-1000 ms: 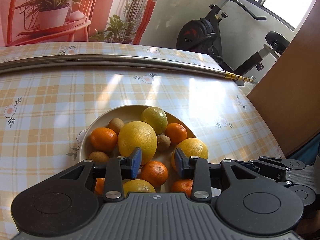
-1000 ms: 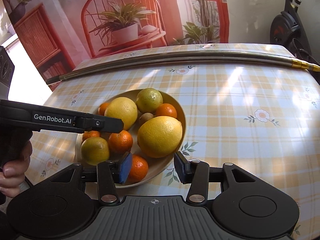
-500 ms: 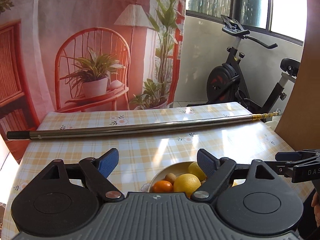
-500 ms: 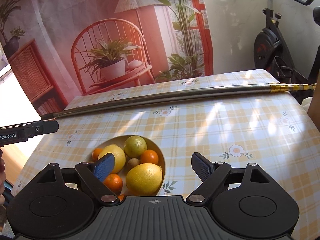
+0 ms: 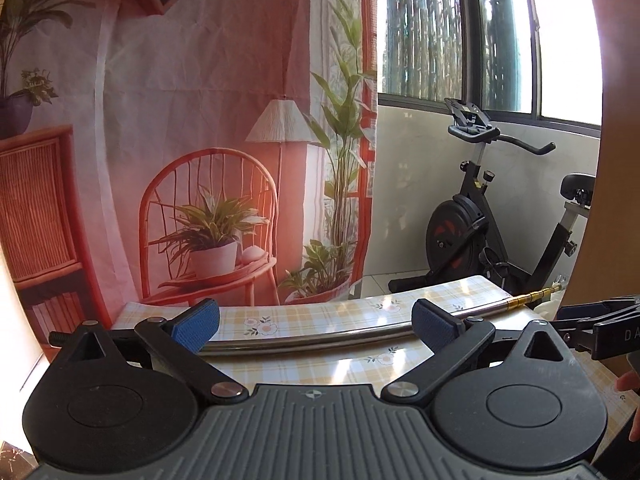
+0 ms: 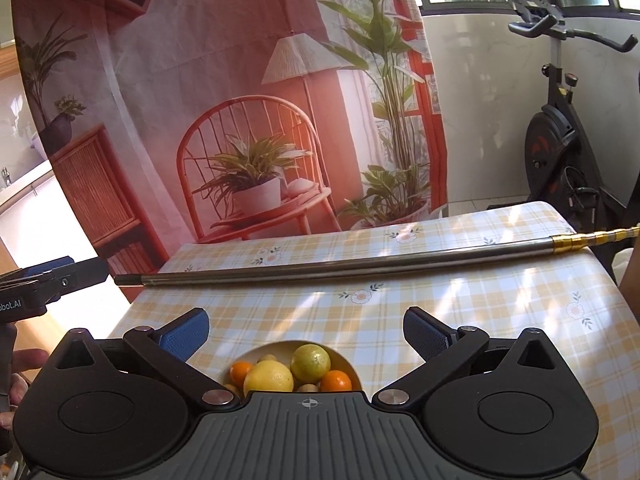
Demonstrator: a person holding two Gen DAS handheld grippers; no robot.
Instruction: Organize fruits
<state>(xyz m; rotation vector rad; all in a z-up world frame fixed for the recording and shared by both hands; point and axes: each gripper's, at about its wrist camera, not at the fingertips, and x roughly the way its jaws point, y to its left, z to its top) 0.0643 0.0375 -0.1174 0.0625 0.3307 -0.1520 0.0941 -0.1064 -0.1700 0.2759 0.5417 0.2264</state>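
Observation:
A cream bowl (image 6: 344, 362) of fruit sits on the checked table, low in the right wrist view, half hidden behind the gripper body. In it I see a yellow lemon (image 6: 268, 376), a greenish lemon (image 6: 311, 362), two small oranges (image 6: 241, 372) and bits of kiwi. My right gripper (image 6: 306, 332) is open and empty, raised above and behind the bowl. My left gripper (image 5: 316, 326) is open and empty, held high; the bowl is out of its view. Each gripper's tip shows at the edge of the other's view.
A long steel pole with a brass end (image 6: 360, 268) lies across the far part of the table; it also shows in the left wrist view (image 5: 320, 338). A printed backdrop hangs behind the table. An exercise bike (image 5: 492, 228) stands at the right.
Both grippers have lifted up and back from the bowl and opened wide. The bowl has dropped out of the left view and sunk low in the right view.

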